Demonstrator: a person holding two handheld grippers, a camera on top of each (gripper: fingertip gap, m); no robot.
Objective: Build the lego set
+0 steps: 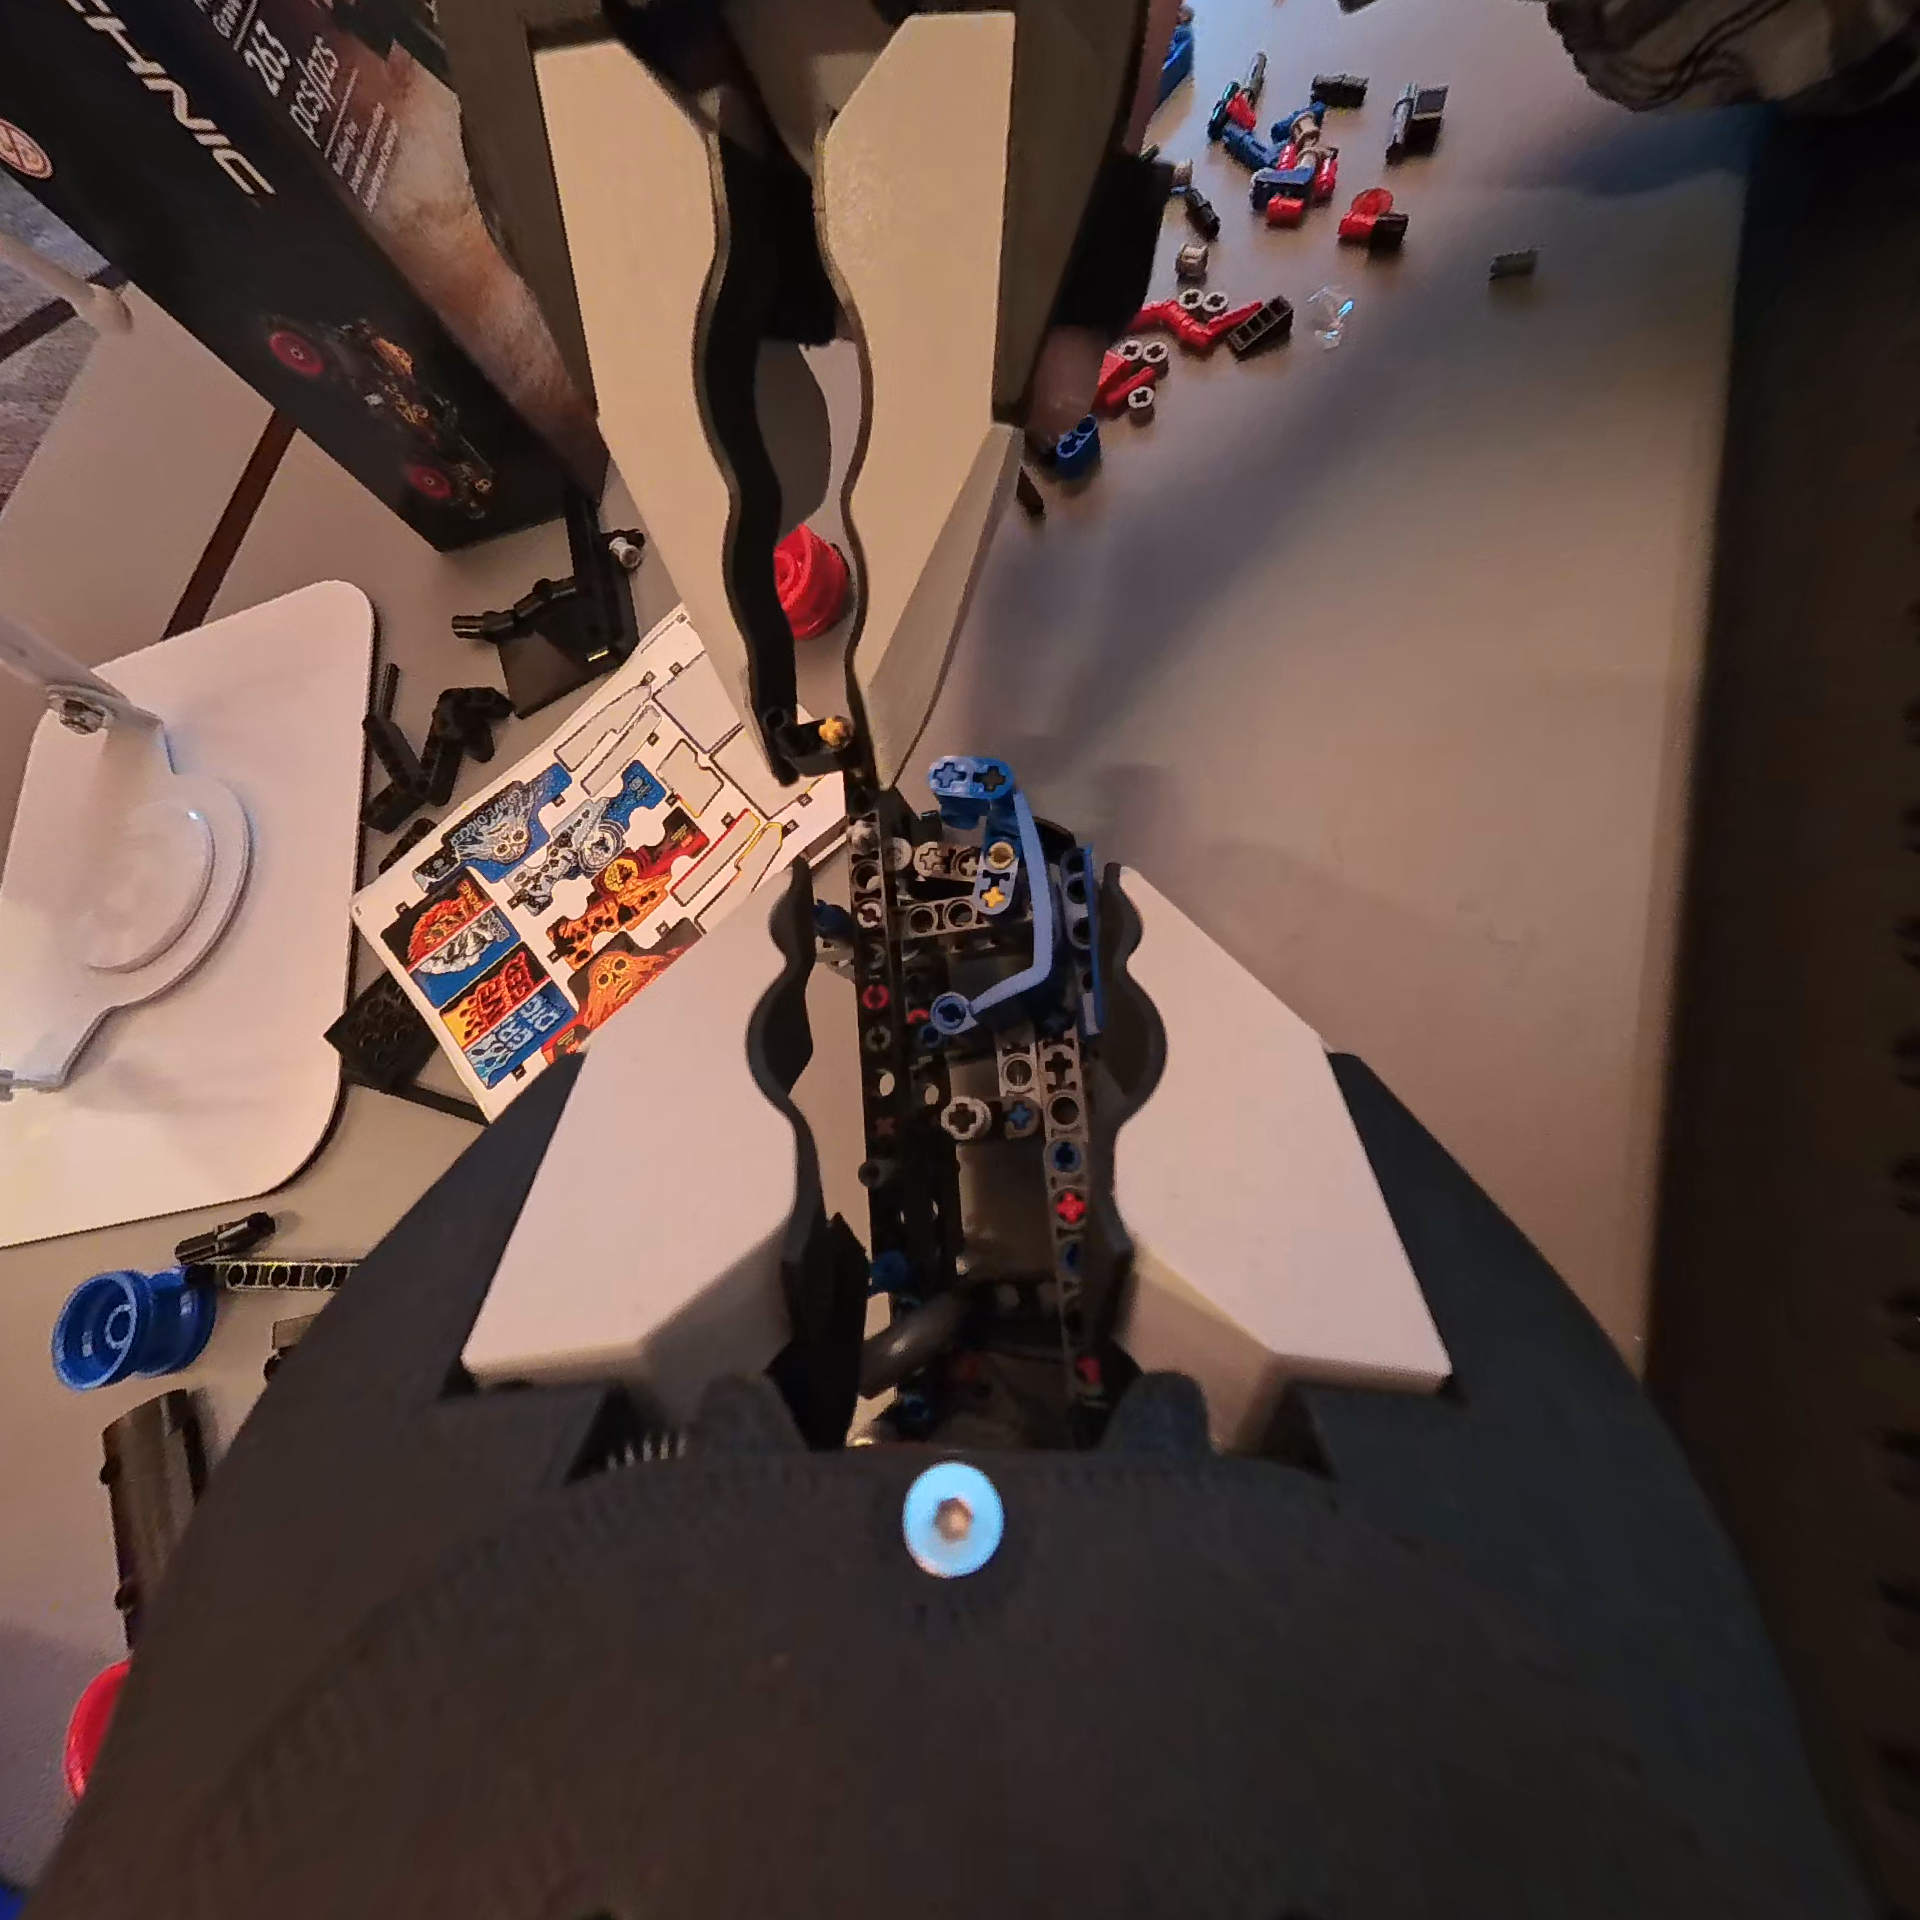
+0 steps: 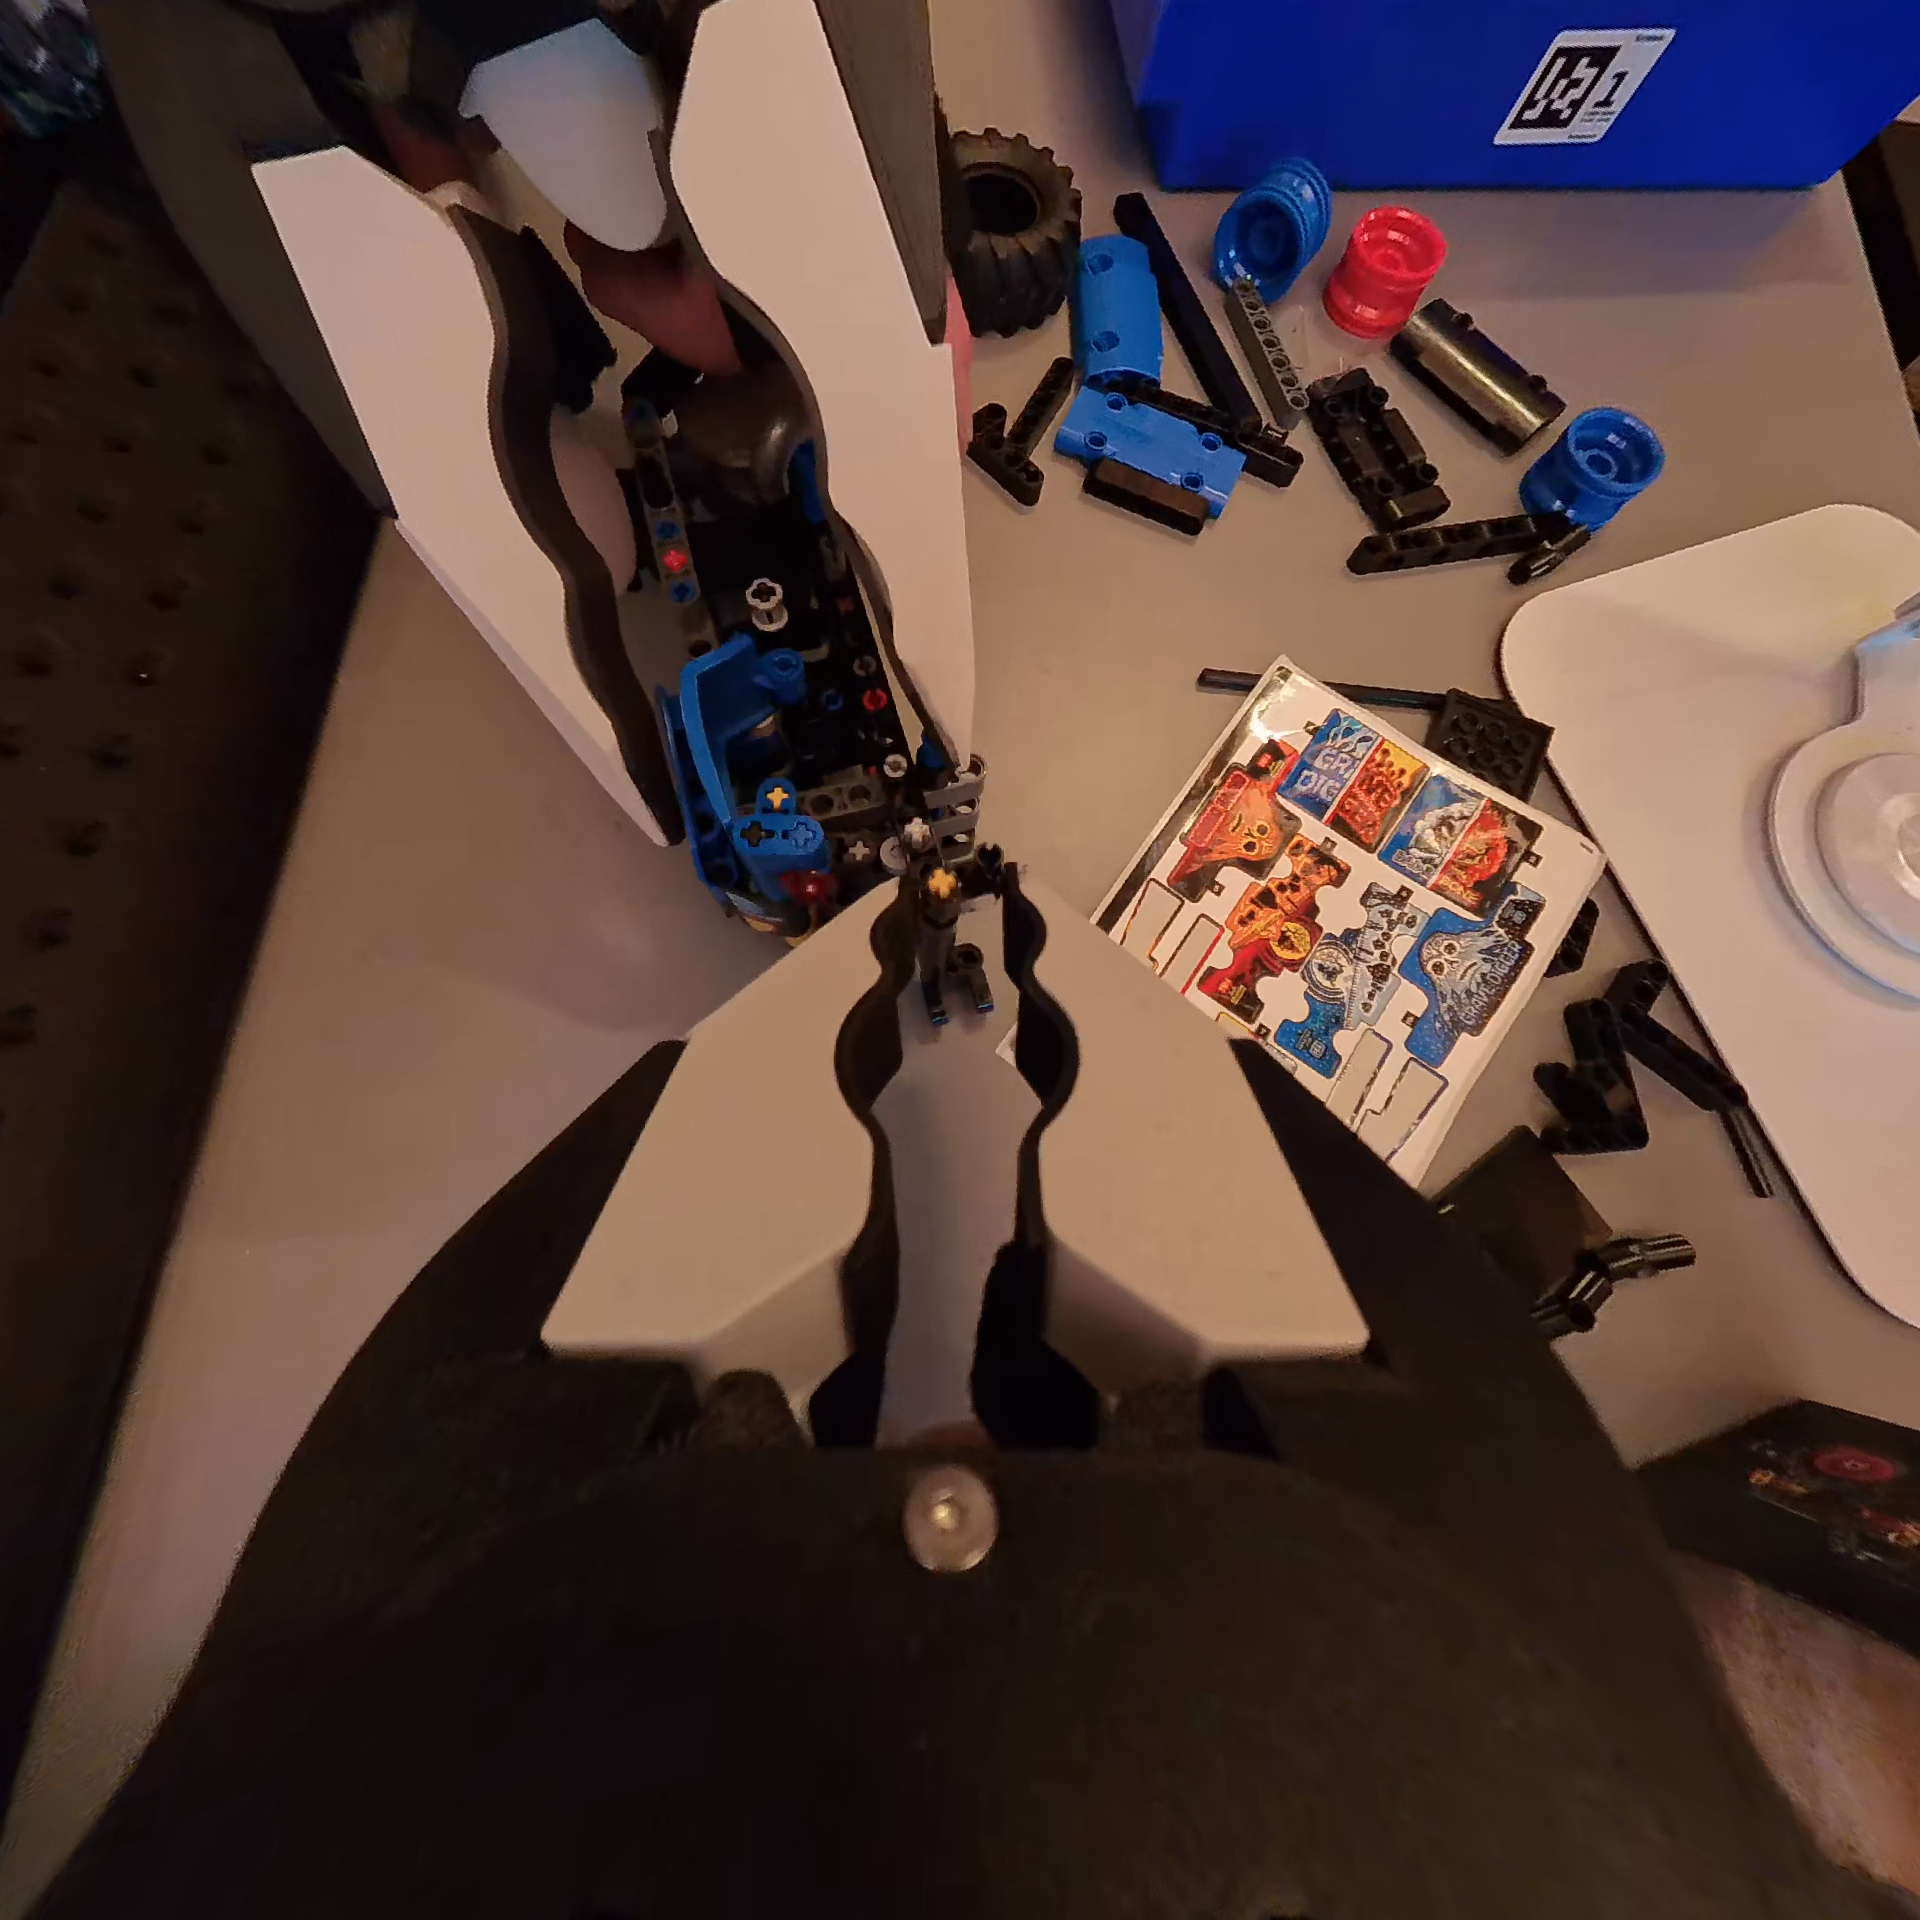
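Left claw [image 1: 951, 935] clamps the half-built lego chassis [image 1: 966, 1039], beams black, grey, blue, above the grey counter [image 1: 1351, 727] mid-area. Right claw [image 2: 940, 904] pinches a small black pin piece [image 2: 945, 935] against the chassis end. Blue plastic bin [image 2: 1455, 94] at the counter's far edge, contents unseen.

Grey table [image 2: 416, 1039] with sticker sheet [image 2: 1351, 914], loose pieces [image 2: 1174, 416], blue box [image 2: 1351, 94], white board [image 2: 1683, 727].
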